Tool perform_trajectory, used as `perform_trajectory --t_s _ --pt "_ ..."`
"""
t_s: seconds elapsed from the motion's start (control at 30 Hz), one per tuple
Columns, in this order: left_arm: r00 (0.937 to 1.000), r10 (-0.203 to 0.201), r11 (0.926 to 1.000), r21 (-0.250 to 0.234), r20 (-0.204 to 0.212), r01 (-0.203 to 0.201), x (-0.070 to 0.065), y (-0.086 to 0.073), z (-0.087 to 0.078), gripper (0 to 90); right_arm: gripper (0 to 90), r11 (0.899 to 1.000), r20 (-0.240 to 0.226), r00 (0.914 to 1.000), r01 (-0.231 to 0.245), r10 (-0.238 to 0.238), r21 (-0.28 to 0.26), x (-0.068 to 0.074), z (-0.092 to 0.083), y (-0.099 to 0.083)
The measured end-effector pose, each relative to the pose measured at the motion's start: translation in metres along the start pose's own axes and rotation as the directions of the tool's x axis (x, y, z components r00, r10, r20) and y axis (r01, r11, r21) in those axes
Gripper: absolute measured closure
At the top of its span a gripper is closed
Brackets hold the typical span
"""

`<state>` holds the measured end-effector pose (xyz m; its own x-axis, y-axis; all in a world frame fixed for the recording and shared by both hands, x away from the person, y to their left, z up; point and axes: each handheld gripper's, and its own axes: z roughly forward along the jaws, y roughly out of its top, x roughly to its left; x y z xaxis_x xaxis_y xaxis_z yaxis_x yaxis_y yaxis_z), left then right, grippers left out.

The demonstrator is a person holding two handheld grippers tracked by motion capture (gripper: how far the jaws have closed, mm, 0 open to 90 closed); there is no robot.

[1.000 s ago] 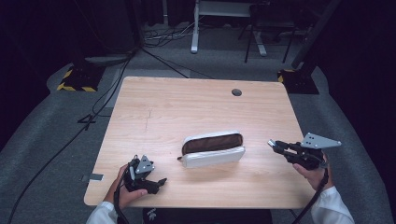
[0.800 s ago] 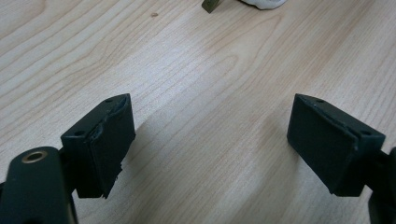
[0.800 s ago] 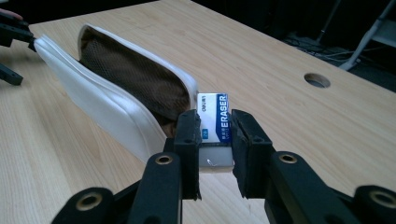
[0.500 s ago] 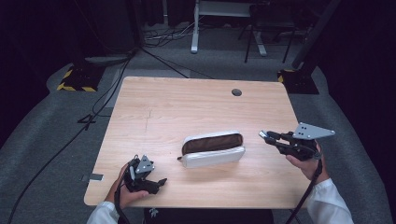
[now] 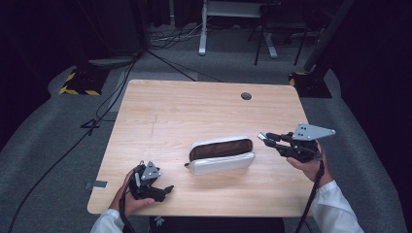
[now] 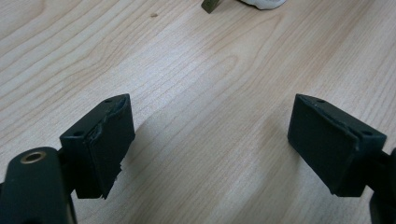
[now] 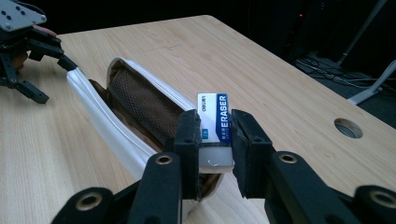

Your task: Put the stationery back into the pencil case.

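A white pencil case (image 5: pixel 222 155) with a brown mesh lining lies unzipped near the middle of the wooden table (image 5: pixel 194 111). My right gripper (image 5: pixel 263 137) hovers just right of the case's right end, shut on a white eraser (image 7: pixel 214 128) in a blue-and-white sleeve. In the right gripper view the eraser stands upright between the jaws, right over the case's (image 7: pixel 135 112) near end. My left gripper (image 5: pixel 167 189) rests low at the table's front left, open, with bare wood between its jaws (image 6: pixel 205 140). It also appears far off (image 7: pixel 44 74) in the right gripper view.
A round cable hole (image 5: pixel 246 95) sits in the table's far right part. The case's zipper pull (image 6: pixel 211 4) shows at the top edge of the left gripper view. Cables and stand bases lie on the grey floor (image 5: pixel 58 136) beyond the table.
My right gripper has moved left and slightly away from the person, carrying the eraser up to the case's right end. The left gripper has stayed put.
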<state>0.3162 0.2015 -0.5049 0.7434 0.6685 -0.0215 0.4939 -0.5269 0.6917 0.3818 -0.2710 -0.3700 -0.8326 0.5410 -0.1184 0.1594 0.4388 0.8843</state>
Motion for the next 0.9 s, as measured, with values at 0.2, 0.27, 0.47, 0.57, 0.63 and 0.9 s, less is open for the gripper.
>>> perform_trajectory --t_s 0.2,0.27,0.47,0.57,0.63,0.9 --pt "1.0000 0.001 1.0000 0.001 0.000 -0.001 0.000 0.000 0.000 15.1 73.4 1.000 -0.024 0.9995 0.018 -0.018 0.006 0.006 0.013 0.008" --pt "1.0000 0.001 1.0000 0.001 0.000 -0.001 0.000 0.000 0.000 15.1 73.3 1.000 -0.034 0.9991 0.025 -0.025 0.007 0.008 0.017 0.011" --pt "1.0000 0.002 1.0000 0.001 0.000 -0.002 0.000 0.000 0.000 15.1 73.3 0.999 -0.068 0.9965 0.049 -0.047 0.022 0.016 0.033 0.016" --pt "1.0000 0.001 1.0000 0.001 0.000 -0.001 0.000 0.000 0.000 15.1 73.3 0.998 -0.086 0.9949 0.055 -0.052 0.026 0.020 0.041 0.017" --pt "1.0000 0.001 1.0000 0.001 0.000 -0.001 0.000 0.000 0.000 15.1 73.3 0.998 -0.102 0.9932 0.059 -0.056 0.030 0.022 0.047 0.017" --pt "1.0000 0.002 1.0000 0.001 0.000 -0.002 0.000 0.000 0.000 15.1 73.3 0.996 -0.135 0.9883 0.078 -0.070 0.053 0.028 0.062 0.018"
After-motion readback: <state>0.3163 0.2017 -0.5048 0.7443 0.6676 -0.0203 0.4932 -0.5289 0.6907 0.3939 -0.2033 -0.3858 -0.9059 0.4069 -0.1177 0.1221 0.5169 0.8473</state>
